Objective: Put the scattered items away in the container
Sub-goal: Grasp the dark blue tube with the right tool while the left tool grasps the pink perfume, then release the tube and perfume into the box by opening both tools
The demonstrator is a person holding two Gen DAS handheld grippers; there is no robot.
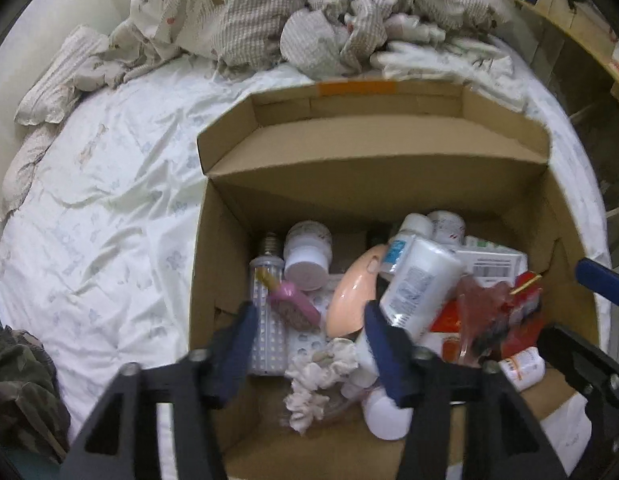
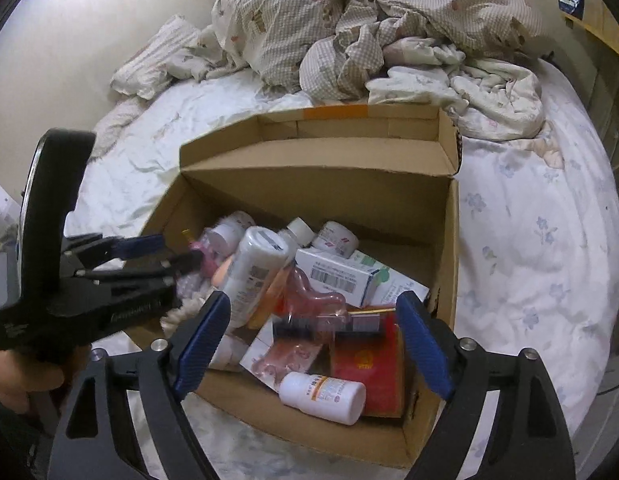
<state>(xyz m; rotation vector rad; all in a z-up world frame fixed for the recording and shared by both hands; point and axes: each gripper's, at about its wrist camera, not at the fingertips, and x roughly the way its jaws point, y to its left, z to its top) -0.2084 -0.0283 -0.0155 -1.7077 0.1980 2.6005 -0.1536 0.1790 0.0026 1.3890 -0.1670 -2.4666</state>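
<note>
An open cardboard box (image 1: pixel 213 240) stands on the bed and holds several items. Among them are an LED corn bulb (image 1: pixel 265 320), a white jar (image 1: pixel 309 256), a peach oval thing (image 1: pixel 351 288), a white bottle (image 1: pixel 421 284) and a white scrunchie (image 1: pixel 321 372). My left gripper (image 1: pixel 309 344) hangs open over the box's left part. A pink brush (image 1: pixel 293 304) lies loose on the bulb just below its fingers. My right gripper (image 2: pixel 313 340) is open and empty above the near right part of the box (image 2: pixel 449 240), over a red booklet (image 2: pixel 369 364) and a pill bottle (image 2: pixel 321 396).
The box sits on a white flowered sheet (image 1: pixel 109 220). A crumpled checked quilt (image 2: pixel 349 20) and a pillow (image 1: pixel 53 80) lie beyond it. A camouflage cloth (image 1: pixel 21 380) is at the bed's near left edge. A wooden shelf (image 1: pixel 581 32) runs along the right.
</note>
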